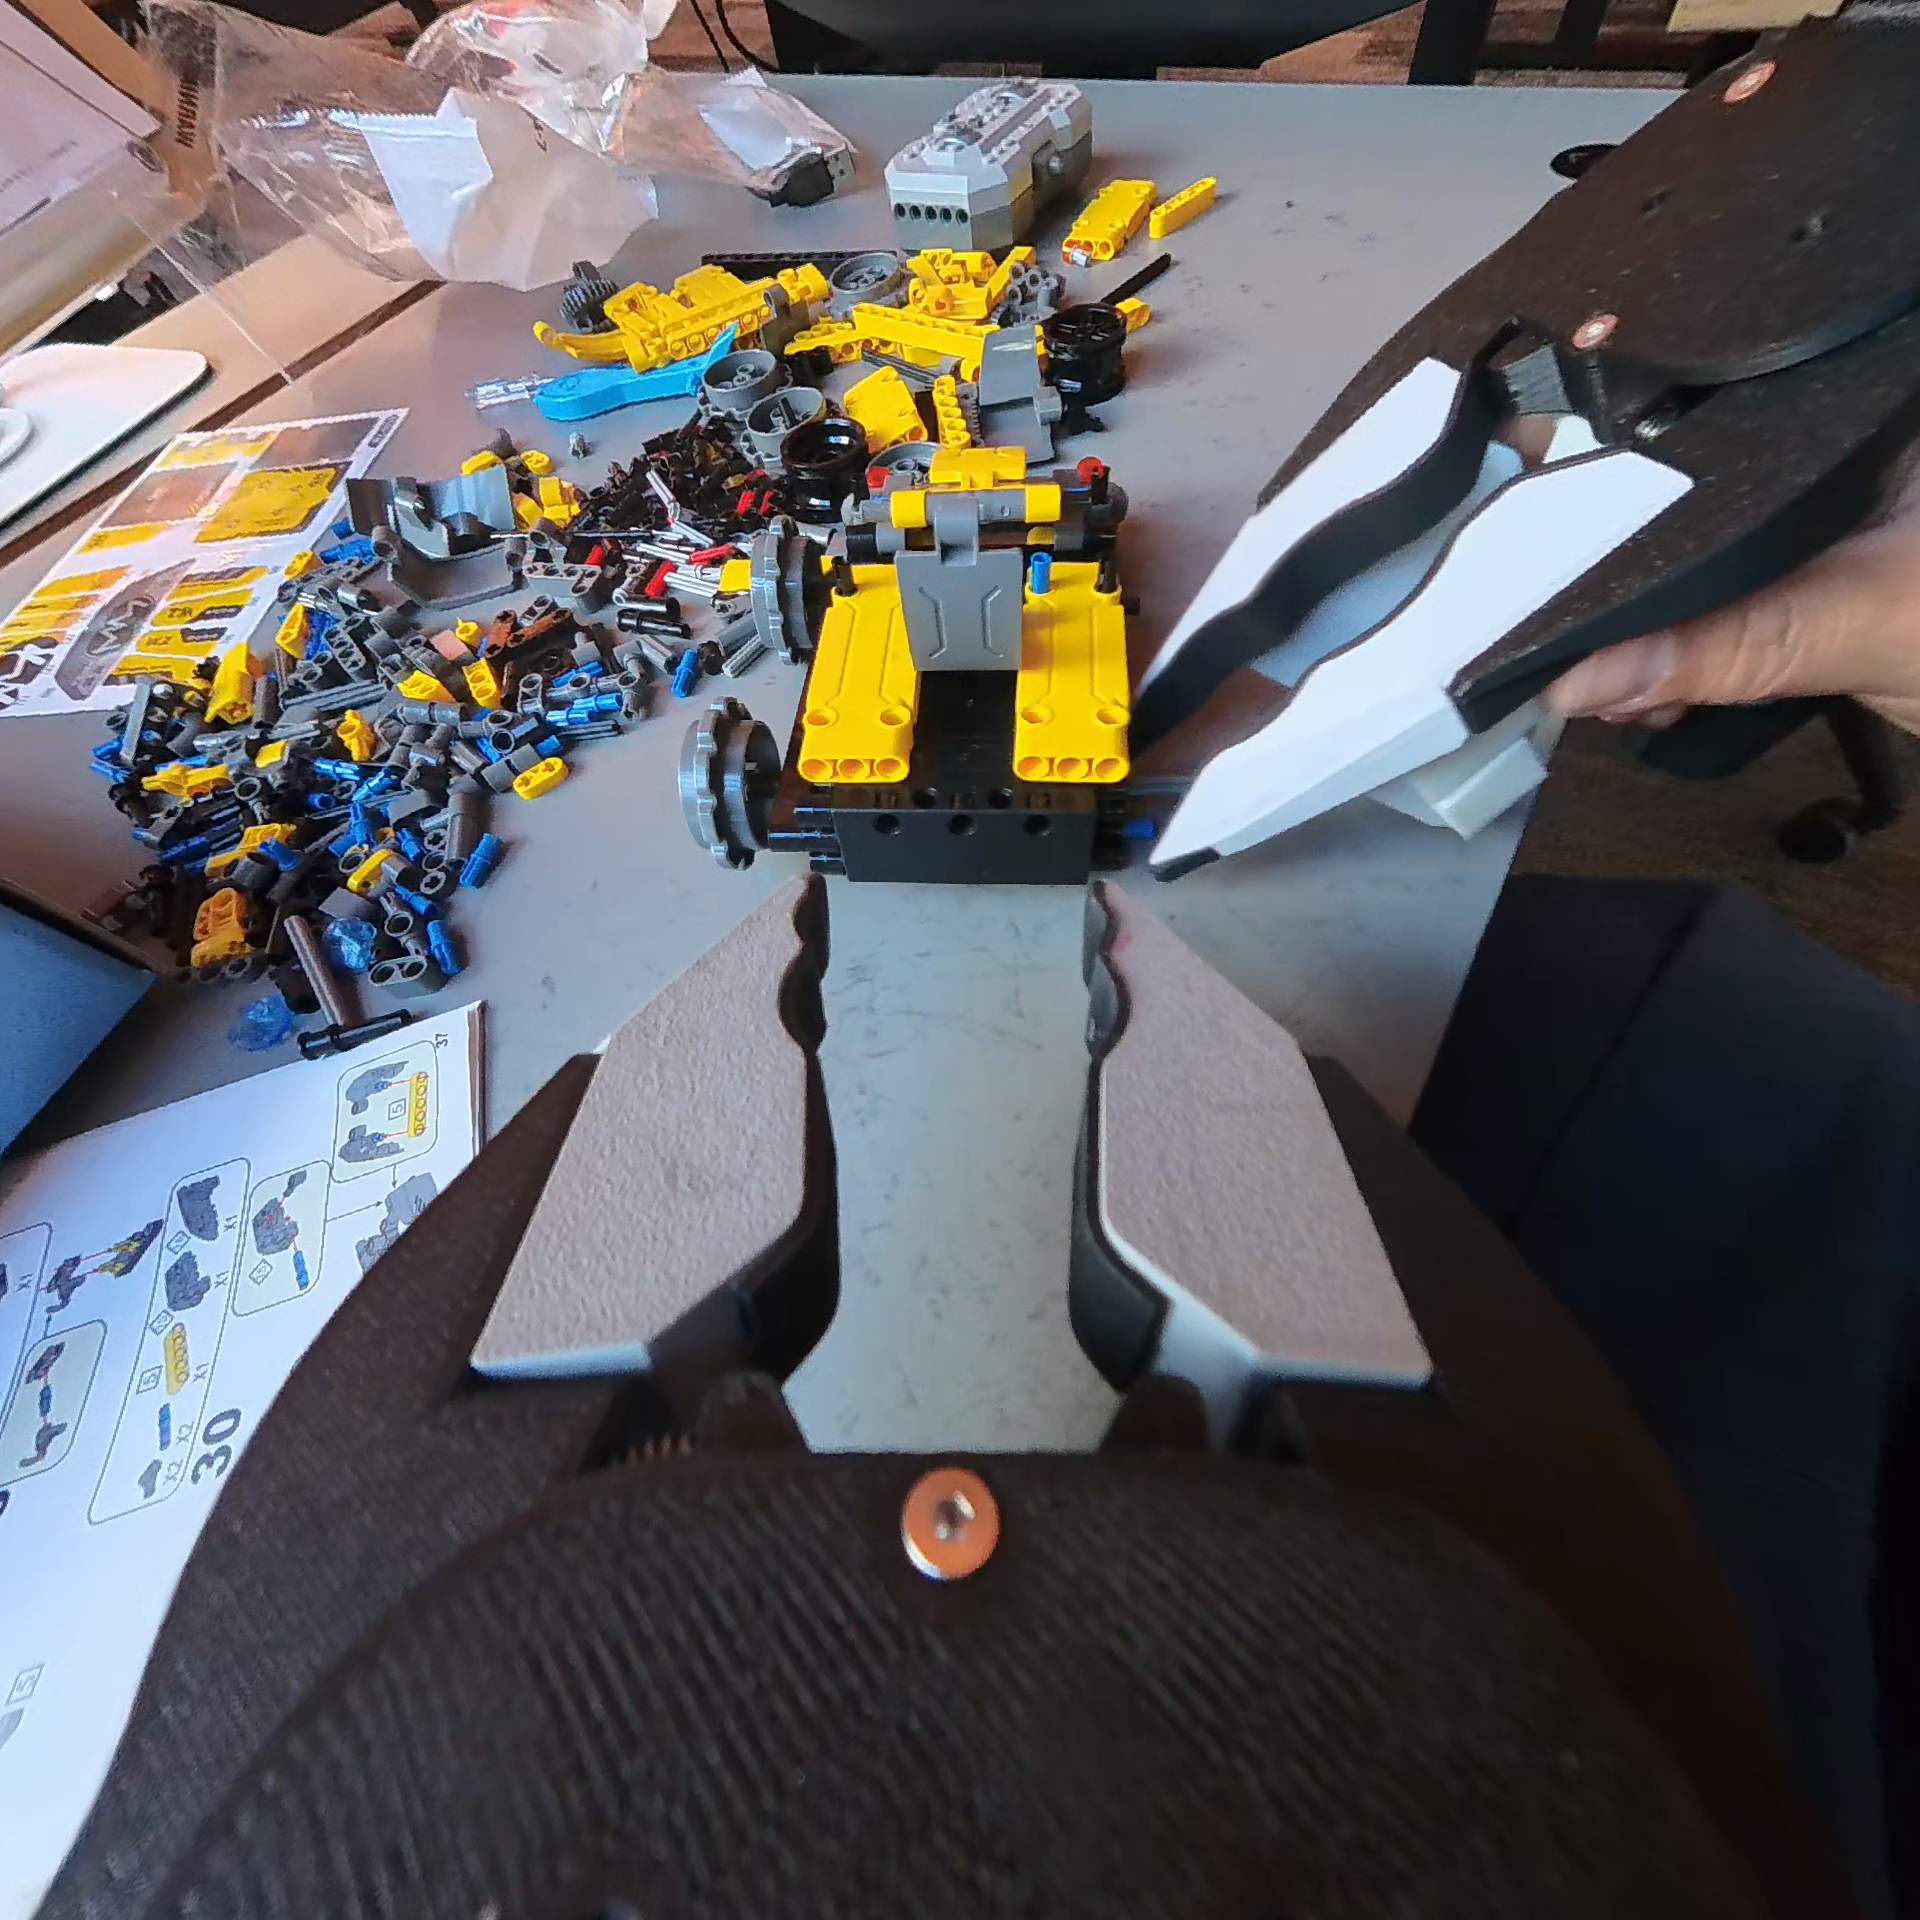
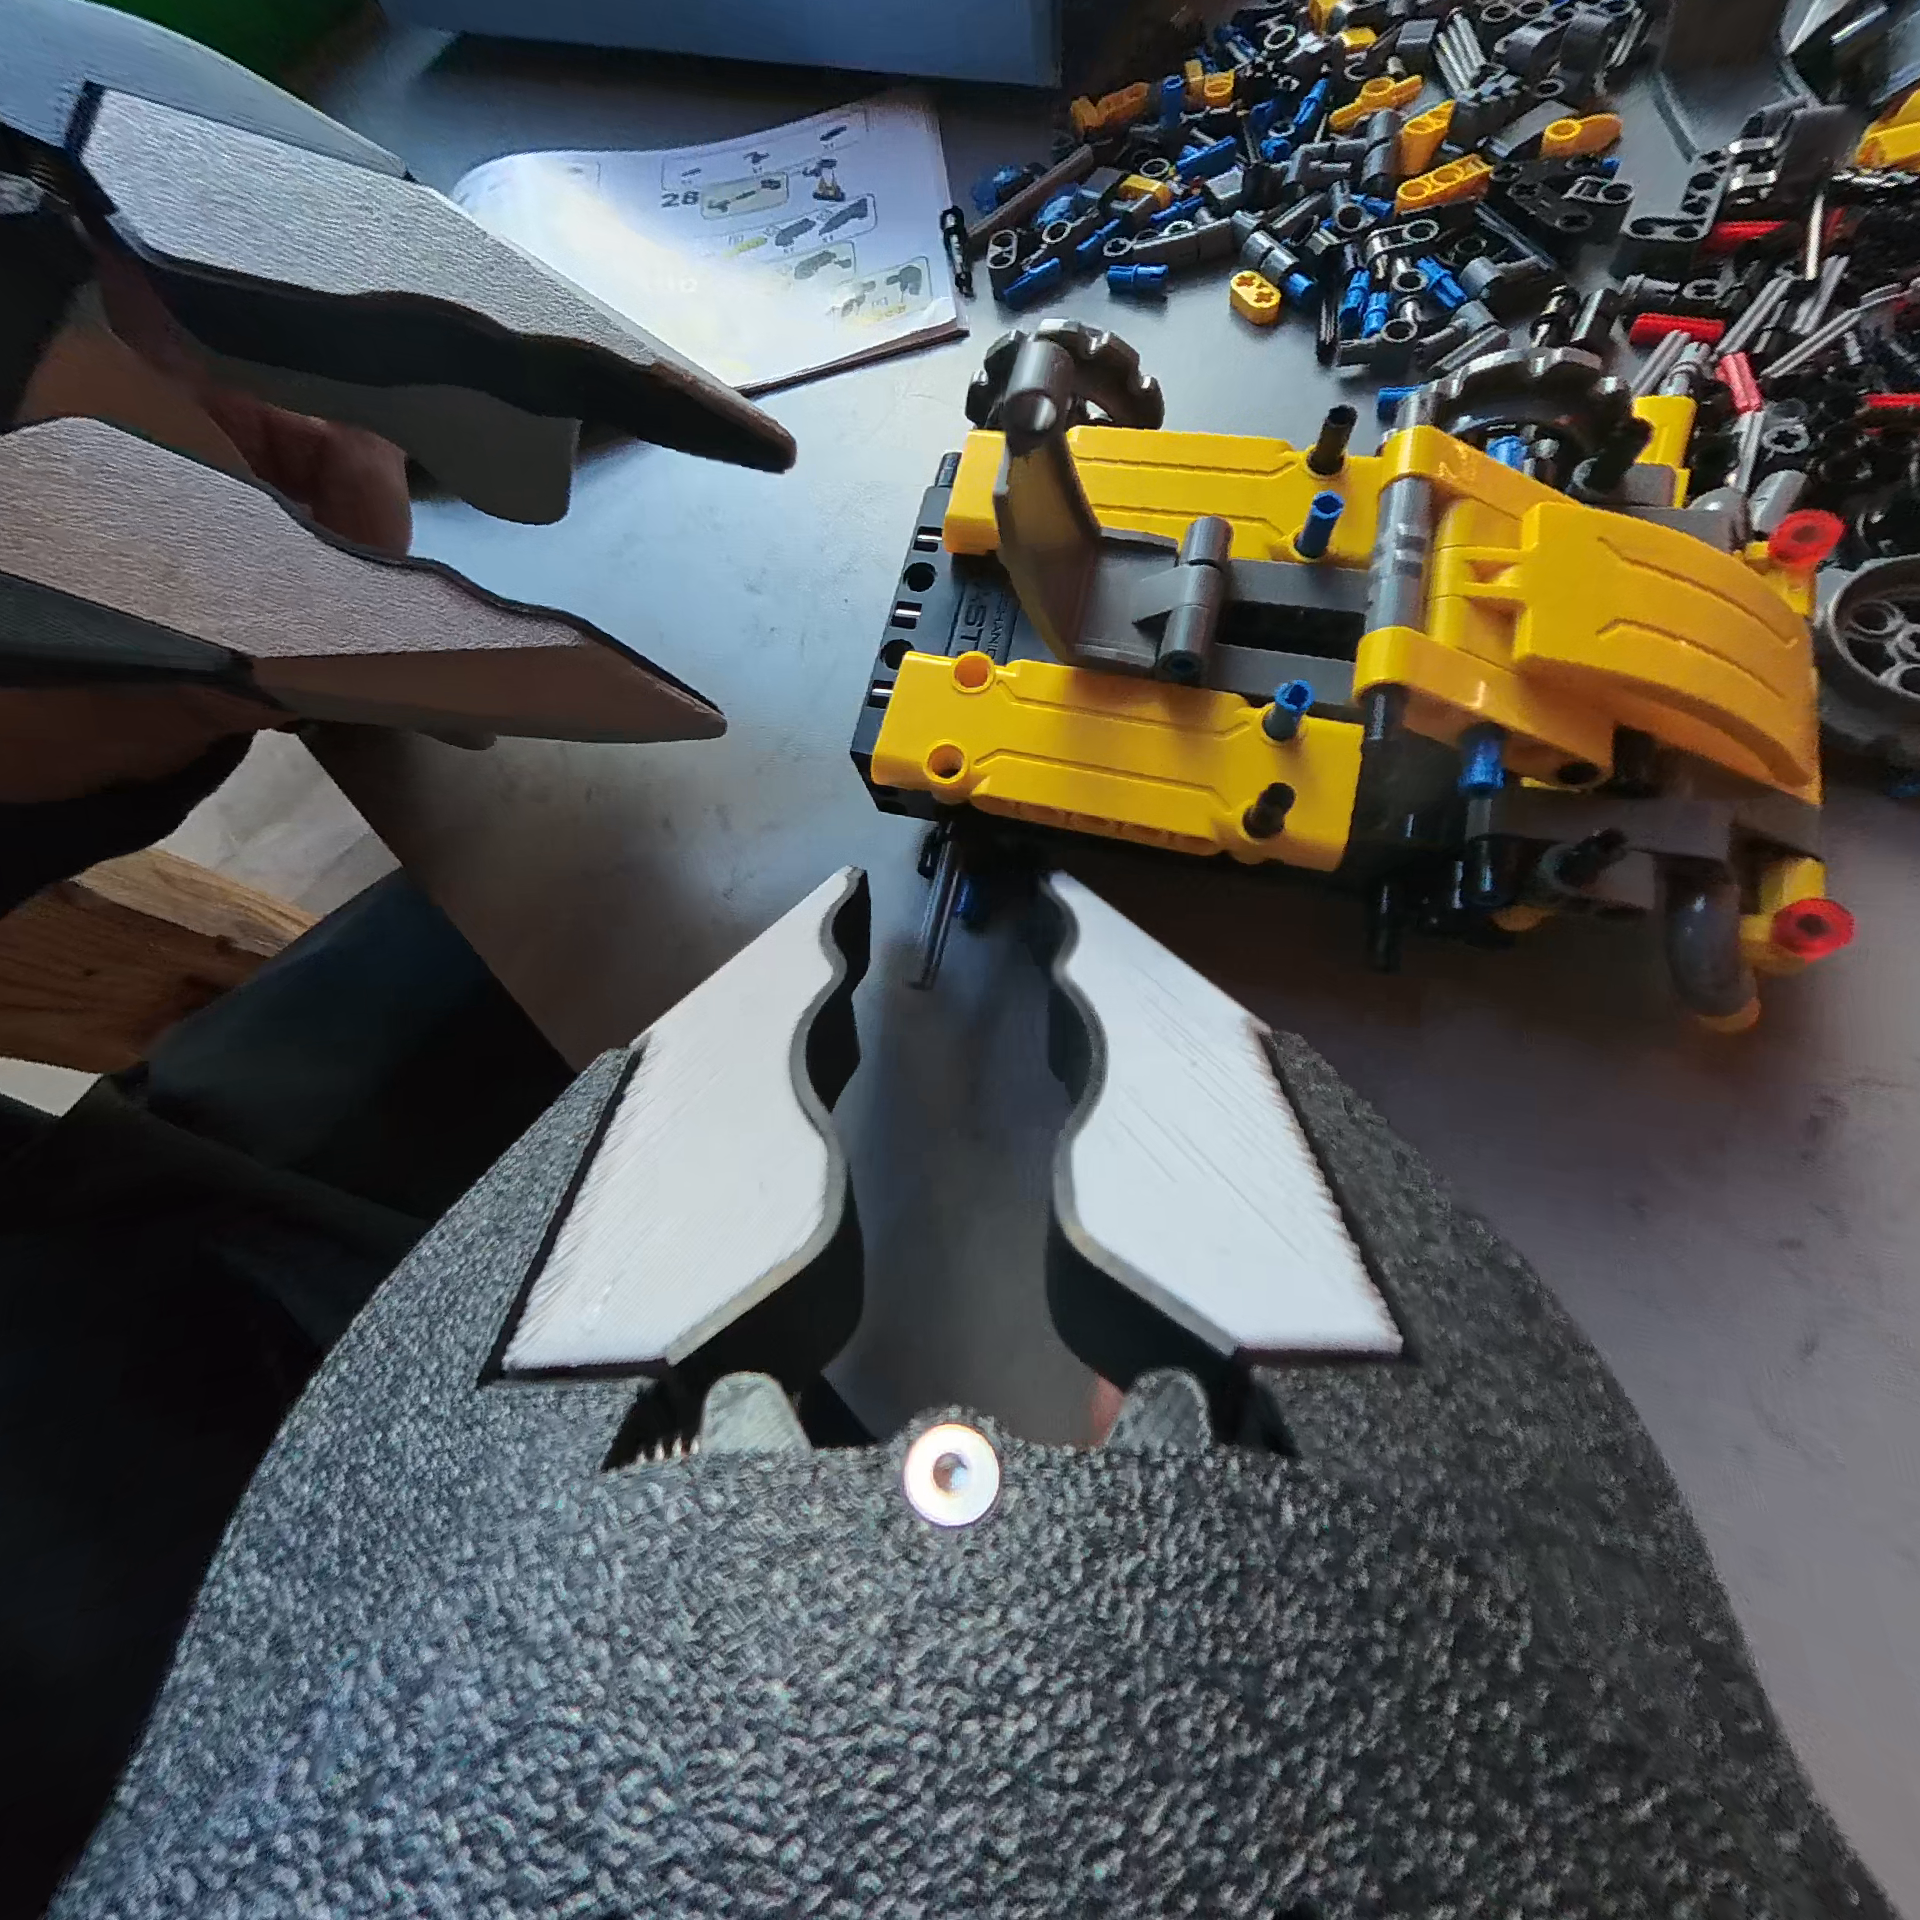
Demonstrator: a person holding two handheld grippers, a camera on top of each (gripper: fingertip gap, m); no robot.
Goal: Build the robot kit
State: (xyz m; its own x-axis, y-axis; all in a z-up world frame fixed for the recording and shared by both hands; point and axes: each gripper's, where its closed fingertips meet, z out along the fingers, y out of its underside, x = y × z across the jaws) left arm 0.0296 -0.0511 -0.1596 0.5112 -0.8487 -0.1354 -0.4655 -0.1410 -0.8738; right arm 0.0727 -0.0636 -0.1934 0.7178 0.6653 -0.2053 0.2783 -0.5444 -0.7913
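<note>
- Landmark for all places is the half-built yellow and black brick vehicle (image 1: 961,665), which stands on the grey table (image 1: 1299,343).
- Left gripper (image 1: 954,894) hovers just before the black rear block of the vehicle, with its jaws wide apart and nothing between them; whether the fingertips touch the block, I cannot tell.
- Right gripper (image 2: 961,883) is at the right side of the vehicle, its jaws also spread and empty. Its tips are very near to a thin black axle (image 2: 940,914) and a blue pin (image 2: 971,896) that stick out from the lower edge of the vehicle.
- Two grey gear wheels (image 1: 727,779) sit on the left side of the vehicle.
- Pile of small loose parts (image 1: 353,748) in blue, grey, black and yellow lies to the left of the vehicle.
- Open instruction booklet (image 1: 187,1299) lies near the left gripper, to the left and nearer than the vehicle.
- Beyond the vehicle are bigger yellow pieces, black wheels (image 1: 1086,338), a grey battery box (image 1: 987,166) and clear plastic bags (image 1: 468,135).
</note>
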